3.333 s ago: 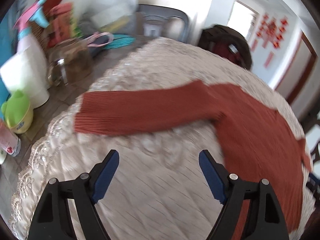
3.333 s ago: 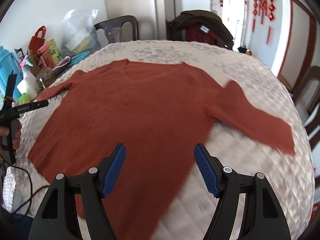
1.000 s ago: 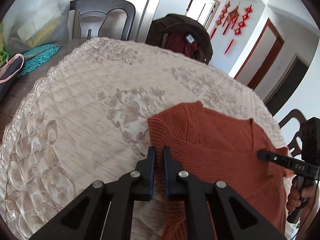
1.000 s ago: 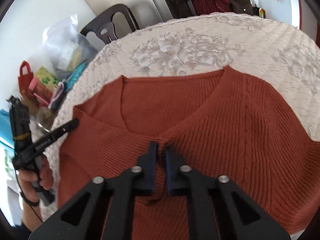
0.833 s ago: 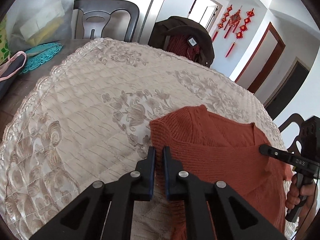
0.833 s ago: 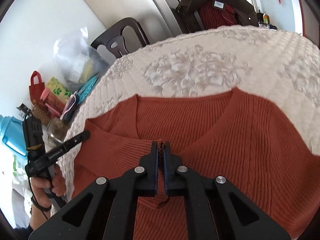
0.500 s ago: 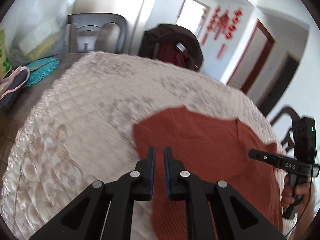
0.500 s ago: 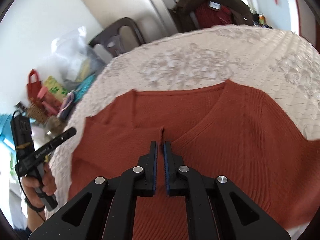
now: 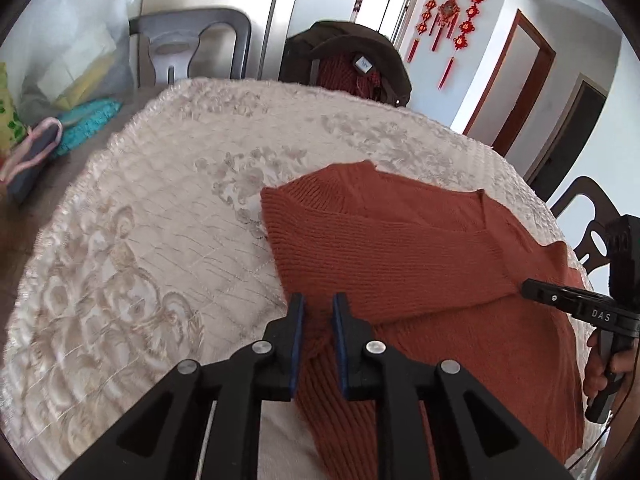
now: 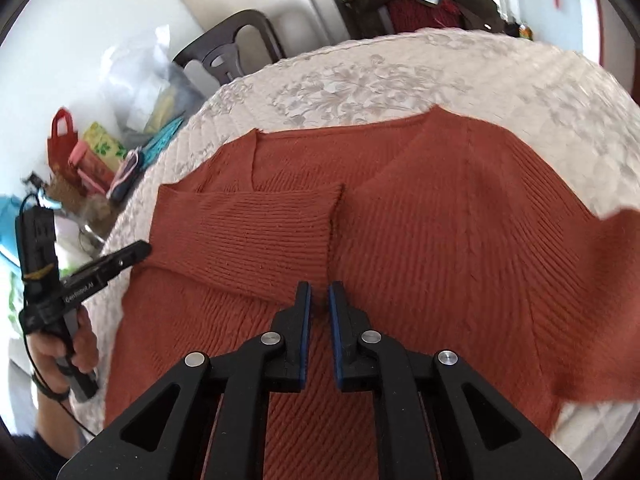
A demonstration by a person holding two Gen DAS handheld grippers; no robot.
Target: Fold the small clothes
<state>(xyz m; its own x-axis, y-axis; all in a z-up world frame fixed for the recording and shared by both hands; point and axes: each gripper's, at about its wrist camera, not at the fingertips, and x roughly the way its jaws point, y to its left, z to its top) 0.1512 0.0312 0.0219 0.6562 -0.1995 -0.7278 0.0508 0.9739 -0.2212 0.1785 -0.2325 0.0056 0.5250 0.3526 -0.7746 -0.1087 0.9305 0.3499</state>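
Right wrist – sweater (image 10: 440, 216) hem cut off

Daylight is flooding through a bright doorway (image 9: 390, 8) at twelve o'clock; red knotted ornaments (image 9: 450, 20) are hanging on the white wall (image 9: 496, 32) beside a brown-framed door (image 9: 516, 88).

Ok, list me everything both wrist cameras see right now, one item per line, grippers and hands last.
sweater: one, rust orange, flat on the cloth, one sleeve folded across the chest
cloth: one, cream, embroidered, covering the table
chairs: at least three, dark, around the table
jacket: one, brown, draped over the far chair
plastic bag: one, clear, far table edge
red bag: one, by the plastic bag
wall ornaments: red, far wall
left gripper: black, jaws slightly apart over the sweater's edge, just been opening
right gripper: black, jaws slightly apart above the sweater, just been opening
hands: two, holding the gripper handles
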